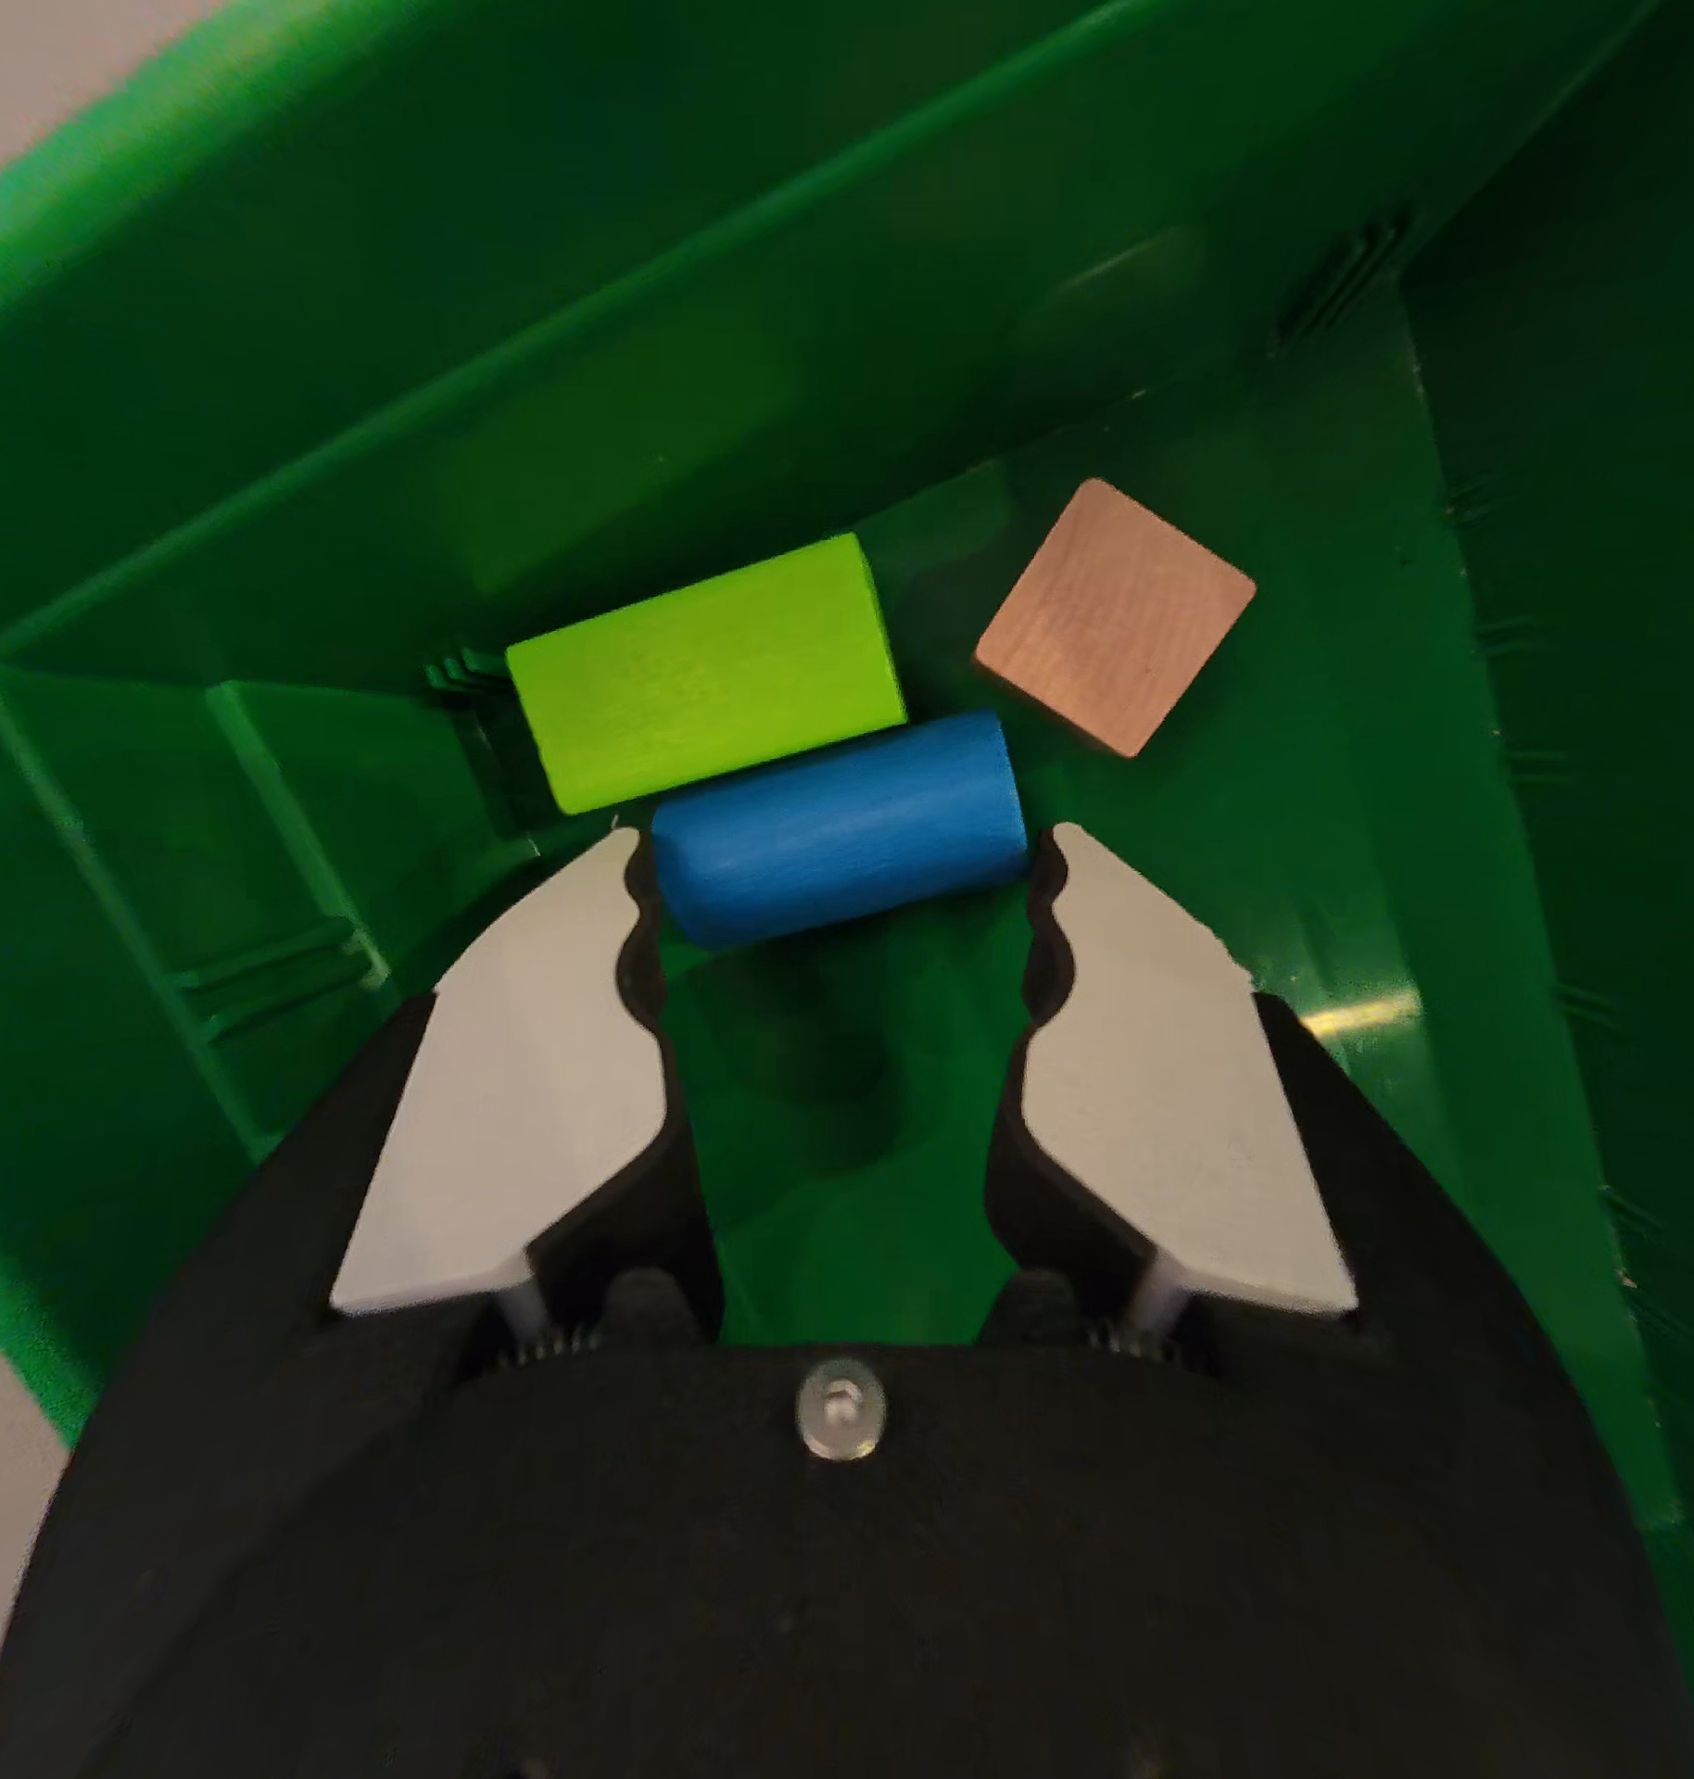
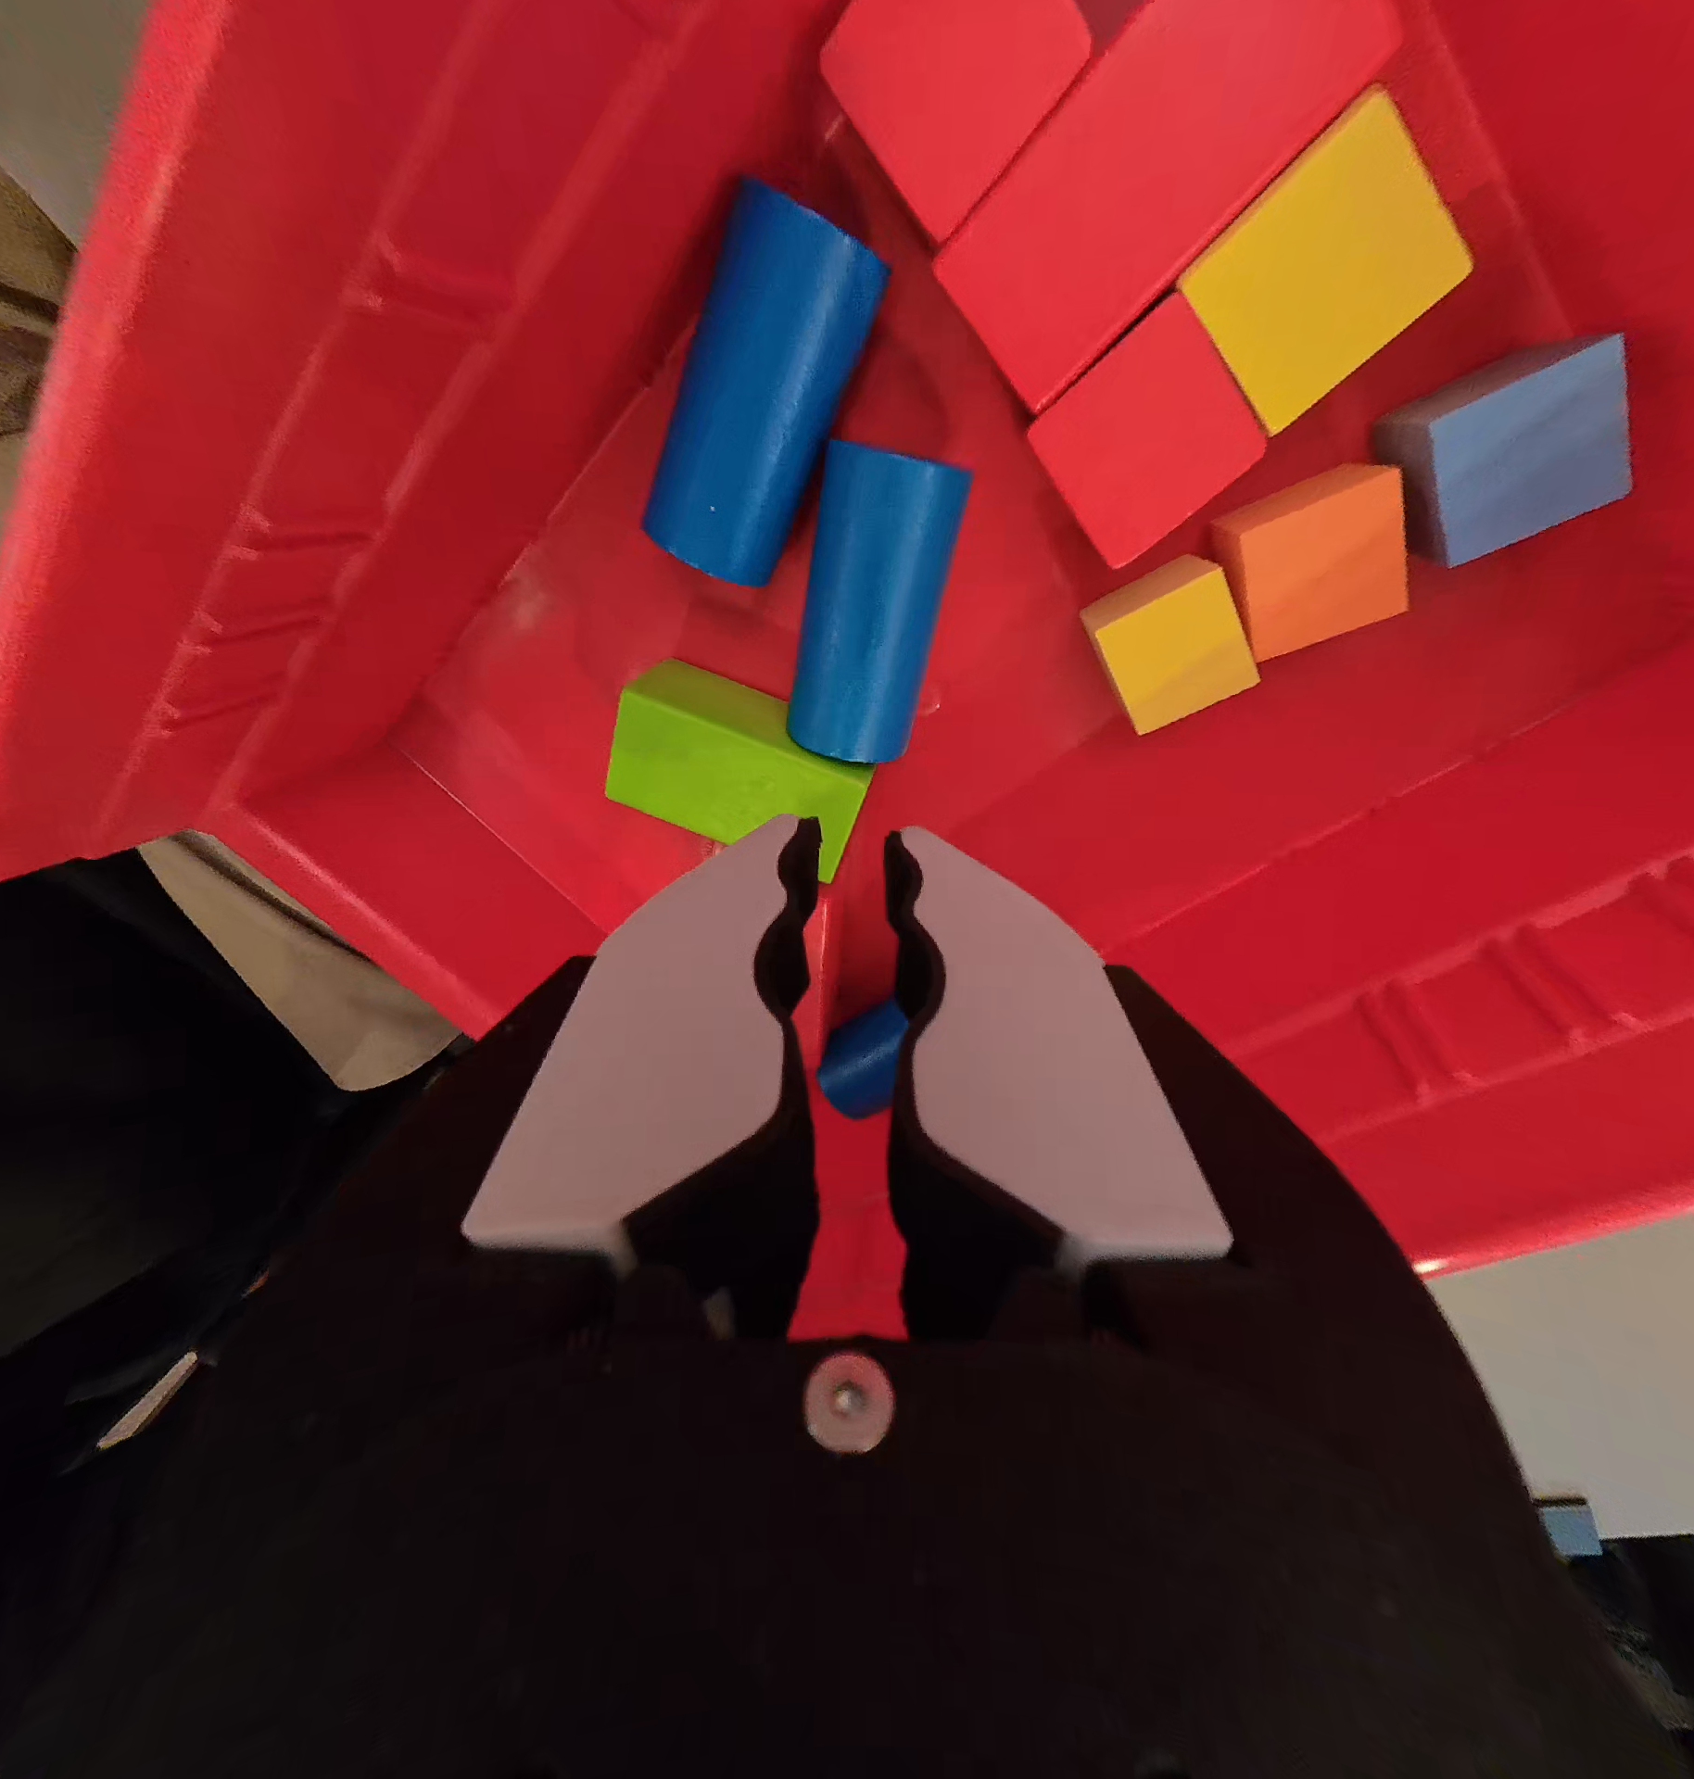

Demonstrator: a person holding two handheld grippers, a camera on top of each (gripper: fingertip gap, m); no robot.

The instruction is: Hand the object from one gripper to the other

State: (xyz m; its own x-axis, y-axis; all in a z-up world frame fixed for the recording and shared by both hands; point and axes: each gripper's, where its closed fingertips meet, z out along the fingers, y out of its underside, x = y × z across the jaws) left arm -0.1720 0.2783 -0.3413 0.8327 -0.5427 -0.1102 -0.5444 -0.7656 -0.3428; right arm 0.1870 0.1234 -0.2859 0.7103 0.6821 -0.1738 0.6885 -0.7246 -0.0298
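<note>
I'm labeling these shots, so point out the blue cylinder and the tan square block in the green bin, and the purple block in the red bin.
blue cylinder (image 1: 838, 828), left wrist view, middle of its curved side.
tan square block (image 1: 1116, 616), left wrist view, centre of its top face.
purple block (image 2: 1522, 452), right wrist view, centre of its broad face.

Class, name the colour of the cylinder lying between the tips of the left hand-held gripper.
Blue: the cylinder shows best in the left wrist view.

Even light, fisheye warp, slight blur
</note>
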